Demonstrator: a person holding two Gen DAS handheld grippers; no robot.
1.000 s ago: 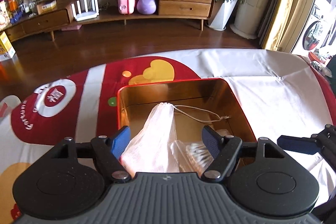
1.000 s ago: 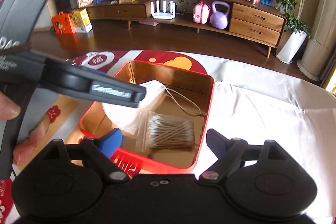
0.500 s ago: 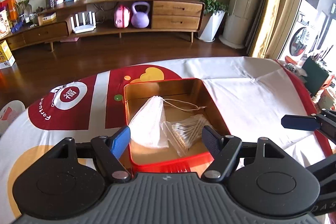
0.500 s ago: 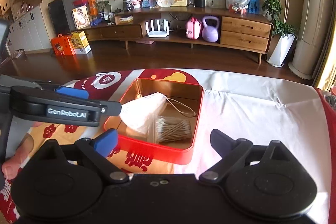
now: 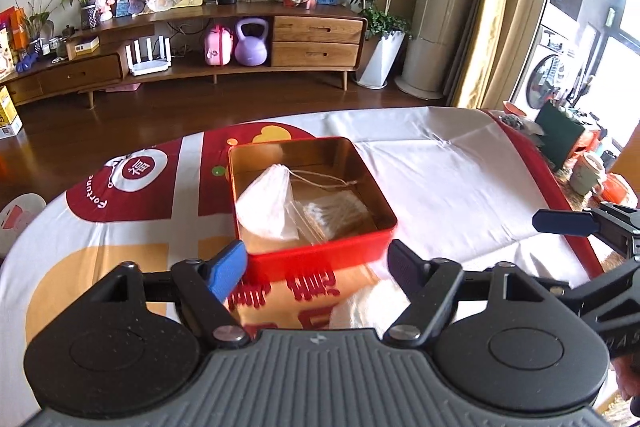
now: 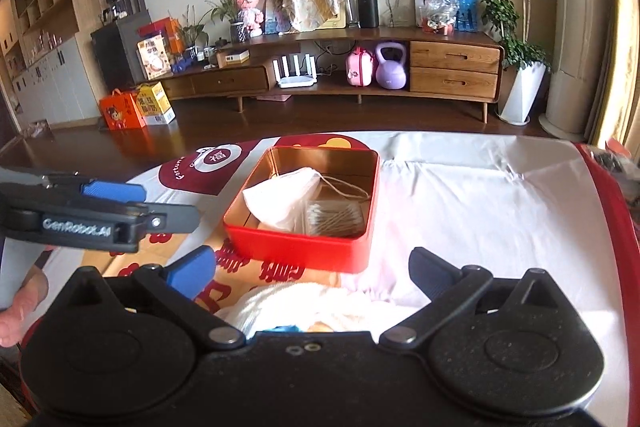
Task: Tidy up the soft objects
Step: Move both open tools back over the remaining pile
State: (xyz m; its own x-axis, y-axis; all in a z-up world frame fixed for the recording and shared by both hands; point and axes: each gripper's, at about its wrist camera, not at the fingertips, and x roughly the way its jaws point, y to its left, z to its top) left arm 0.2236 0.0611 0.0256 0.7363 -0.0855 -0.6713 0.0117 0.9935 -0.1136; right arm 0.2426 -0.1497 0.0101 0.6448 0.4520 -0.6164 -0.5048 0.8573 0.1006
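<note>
At centre left we held our left gripper [image 5: 316, 265] with fingers apart and empty; mid-frame the red tin [image 5: 320, 255] held the mesh pouch [image 5: 266, 207] beside the cotton swabs [image 5: 334, 213]; our right gripper [image 6: 314, 269] gaped empty too.

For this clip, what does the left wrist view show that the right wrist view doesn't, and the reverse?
Only the left wrist view shows the mug and clutter at the table's right edge, plus the washing machine.

Only the right wrist view shows the orange bag on the floor and the dark cabinet.

Both show the red tin holding a white drawstring pouch and a packet of cotton swabs, a white towel on the table in front of the tin, and both grippers open and empty: left gripper, right gripper.
</note>
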